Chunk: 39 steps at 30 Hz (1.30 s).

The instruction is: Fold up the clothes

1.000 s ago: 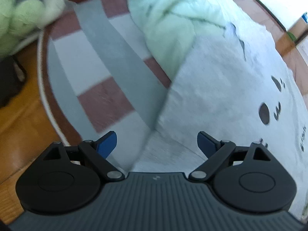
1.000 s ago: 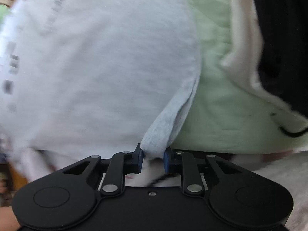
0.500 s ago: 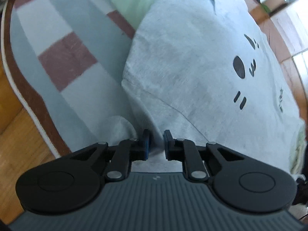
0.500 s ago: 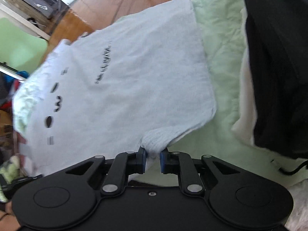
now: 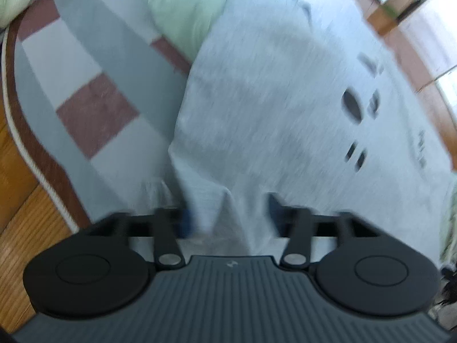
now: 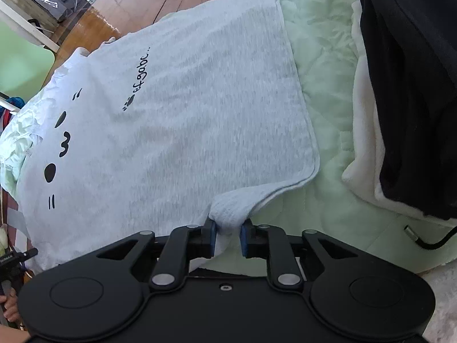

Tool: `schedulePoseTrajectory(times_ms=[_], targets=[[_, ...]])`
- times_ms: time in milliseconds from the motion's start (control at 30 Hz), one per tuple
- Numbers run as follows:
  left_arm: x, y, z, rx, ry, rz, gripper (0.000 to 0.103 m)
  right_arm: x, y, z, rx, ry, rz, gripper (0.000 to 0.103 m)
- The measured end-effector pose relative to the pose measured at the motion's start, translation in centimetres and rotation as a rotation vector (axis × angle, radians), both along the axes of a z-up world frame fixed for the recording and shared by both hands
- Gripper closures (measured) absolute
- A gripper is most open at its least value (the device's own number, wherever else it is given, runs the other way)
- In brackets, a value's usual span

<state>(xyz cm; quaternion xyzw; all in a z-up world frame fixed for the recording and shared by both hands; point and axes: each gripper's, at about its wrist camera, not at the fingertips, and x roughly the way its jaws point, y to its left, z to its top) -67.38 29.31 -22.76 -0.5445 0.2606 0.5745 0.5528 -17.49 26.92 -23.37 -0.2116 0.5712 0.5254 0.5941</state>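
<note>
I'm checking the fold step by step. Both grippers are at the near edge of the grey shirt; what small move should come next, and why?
Probably close the left gripper on the shirt edge. Its jaws have just been opening and stand apart with a fold of the grey shirt between them, unpinched, while the right gripper is shut on its bunched corner. Both corners need holding before lifting to fold.

Left gripper [image 5: 230,214] fingers just spreading around cloth; right gripper [image 6: 227,235] pinched

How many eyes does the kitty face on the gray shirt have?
2. On the gray shirt, one black oval eye sits nearer the camera, the other eye farther up, with the little mouth between them.
</note>
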Motion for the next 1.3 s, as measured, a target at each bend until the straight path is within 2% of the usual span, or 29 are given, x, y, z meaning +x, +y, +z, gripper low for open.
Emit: schedulePoseTrajectory(times_ms=[133,200,233,267,367,533,633,767,833,900,1000,1100,1200,1233,1300], targets=[[1.5,-0.1,-0.4,0.000,0.071,-0.038,0.034,0.1,0.2,-0.6,-0.033,0.020,-0.028,0.080],[1.7,0.4,-0.2,0.003,0.080,-0.027,0.038,0.2,0.2,-0.7,-0.037,0.024,-0.036,0.077],[1.8,0.6,-0.1,0.013,0.089,-0.026,0.070,0.2,0.2,-0.8,-0.038,0.024,-0.039,0.078],[2.0,0.8,0.2,0.020,0.103,-0.028,0.099,0.1,0.1,-0.7,-0.029,0.015,-0.033,0.083],[2.6,0.8,1.8,0.079,0.112,-0.034,0.100,-0.4,-0.9,0.6,0.054,-0.028,0.014,0.088],[2.6,0.1,4.6,0.217,0.051,-0.024,0.100,-0.2,-2.6,2.7,0.181,0.009,0.014,0.088],[2.5,0.2,5.6,0.287,0.024,-0.025,0.100,-0.4,-2.6,3.9,0.232,-0.038,0.014,0.088],[2.6,2.5,7.0,0.328,0.016,-0.052,0.100,-0.7,-1.9,5.3,0.258,-0.118,0.003,0.089],[3.8,4.1,8.6,0.351,0.074,-0.097,0.100,-0.4,-1.7,6.0,0.297,-0.116,-0.014,0.090],[5.2,5.2,10.5,0.406,0.137,-0.142,0.100,0.0,-1.8,6.7,0.330,-0.124,-0.031,0.091],[6.6,6.5,12.8,0.489,0.153,-0.167,0.100,0.3,-1.8,7.6,0.350,-0.149,-0.051,0.092],[7.7,6.6,14.3,0.555,0.210,-0.181,0.100,0.7,-2.3,8.5,0.375,-0.160,-0.062,0.092],[8.9,6.4,13.5,0.546,0.323,-0.179,0.100,0.7,-2.8,8.5,0.387,-0.165,-0.068,0.092],[9.0,6.3,12.9,0.533,0.331,-0.173,0.100,0.7,-3.0,8.2,0.386,-0.166,-0.070,0.092],[8.4,6.5,11.6,0.494,0.280,-0.148,0.100,0.4,-3.2,7.4,0.375,-0.177,-0.079,0.092]])
